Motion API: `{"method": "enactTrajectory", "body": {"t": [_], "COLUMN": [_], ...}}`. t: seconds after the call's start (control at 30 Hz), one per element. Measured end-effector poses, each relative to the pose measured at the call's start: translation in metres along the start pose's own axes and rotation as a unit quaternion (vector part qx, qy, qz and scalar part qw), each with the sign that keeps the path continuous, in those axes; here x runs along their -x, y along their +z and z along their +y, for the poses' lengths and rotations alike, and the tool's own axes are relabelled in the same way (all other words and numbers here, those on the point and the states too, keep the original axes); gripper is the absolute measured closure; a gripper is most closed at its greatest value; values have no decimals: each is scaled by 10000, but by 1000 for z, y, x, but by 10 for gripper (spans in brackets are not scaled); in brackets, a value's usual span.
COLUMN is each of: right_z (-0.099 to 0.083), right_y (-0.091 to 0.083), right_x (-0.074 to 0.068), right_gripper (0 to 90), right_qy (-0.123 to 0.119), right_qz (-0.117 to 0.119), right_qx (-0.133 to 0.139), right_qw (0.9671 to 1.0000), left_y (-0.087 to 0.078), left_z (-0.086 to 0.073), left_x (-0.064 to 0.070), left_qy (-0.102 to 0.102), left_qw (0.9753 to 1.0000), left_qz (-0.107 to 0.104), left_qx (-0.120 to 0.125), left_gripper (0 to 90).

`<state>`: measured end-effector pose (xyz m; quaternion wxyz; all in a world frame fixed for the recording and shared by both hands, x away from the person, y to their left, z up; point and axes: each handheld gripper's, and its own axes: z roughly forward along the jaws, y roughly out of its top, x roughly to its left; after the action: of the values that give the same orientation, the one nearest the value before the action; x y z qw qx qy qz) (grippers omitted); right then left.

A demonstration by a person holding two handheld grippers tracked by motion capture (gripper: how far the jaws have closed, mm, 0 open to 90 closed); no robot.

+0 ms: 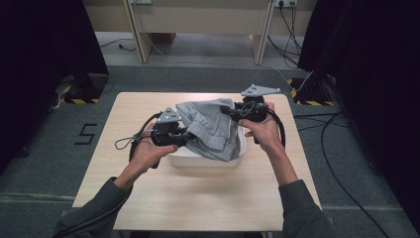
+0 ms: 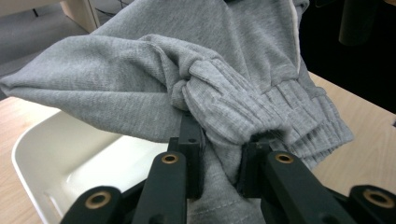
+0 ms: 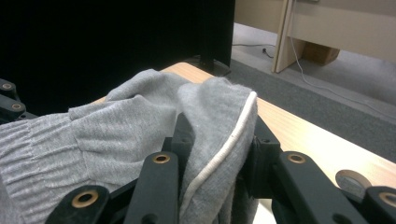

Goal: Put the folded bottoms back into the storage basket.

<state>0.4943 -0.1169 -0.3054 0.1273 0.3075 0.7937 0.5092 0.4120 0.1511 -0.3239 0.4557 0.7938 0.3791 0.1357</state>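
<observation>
A grey sweatshirt-like garment (image 1: 210,126) hangs bunched above a white plastic tub (image 1: 195,159) in the middle of the table. My left gripper (image 1: 187,136) is shut on its ribbed cuff end (image 2: 219,116), fabric pinched between the jaws. My right gripper (image 1: 229,112) is shut on a folded edge with a white cord (image 3: 219,156) running along it. In the left gripper view the garment (image 2: 140,79) drapes over the tub (image 2: 42,158), whose inside looks bare where it shows. The right gripper view shows the grey cloth (image 3: 116,126) spread to the left.
The light wooden table (image 1: 198,198) has bare room in front of the tub and at both sides. Cables trail from each gripper. Dark curtains stand left and right, and wooden furniture legs (image 1: 138,34) rise on the grey floor beyond the far edge.
</observation>
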Motion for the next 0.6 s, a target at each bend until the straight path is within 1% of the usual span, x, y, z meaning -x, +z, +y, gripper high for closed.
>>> {"method": "enactTrajectory", "body": {"t": [0.1,0.2,0.27,0.3,0.33,0.43,0.53,0.6], "right_z": [-2,-5,-6,-6,-7,-8,-10,-12], "right_y": [7,15,20,23,26,36,46,52], "right_x": [6,13,17,19,20,25,30,32], "right_gripper": [706,706,706,706,706,706,706,706], "right_qy": [49,162,161,172,210,192,224,273], "right_qz": [-38,-47,-79,-85,-102,-145,-196,-210], "right_qx": [-81,-107,-180,-175,-208,-313,-409,-459], "right_qw": [9999,9998,9997,9997,9995,9992,9987,9984], "left_y": [7,13,18,20,23,30,37,41], "left_z": [-1,-2,-4,-4,-5,-8,-10,-12], "left_x": [-6,-13,-16,-18,-19,-23,-28,-31], "left_qy": [-58,-151,-199,-220,-247,-259,-336,-350], "left_qw": [10000,9998,9997,9997,9996,9994,9990,9987], "left_qz": [22,66,70,85,107,178,238,279], "left_qx": [-27,-73,-79,-96,-106,-151,-188,-238], "left_gripper": [754,755,755,754,754,754,754,754]}}
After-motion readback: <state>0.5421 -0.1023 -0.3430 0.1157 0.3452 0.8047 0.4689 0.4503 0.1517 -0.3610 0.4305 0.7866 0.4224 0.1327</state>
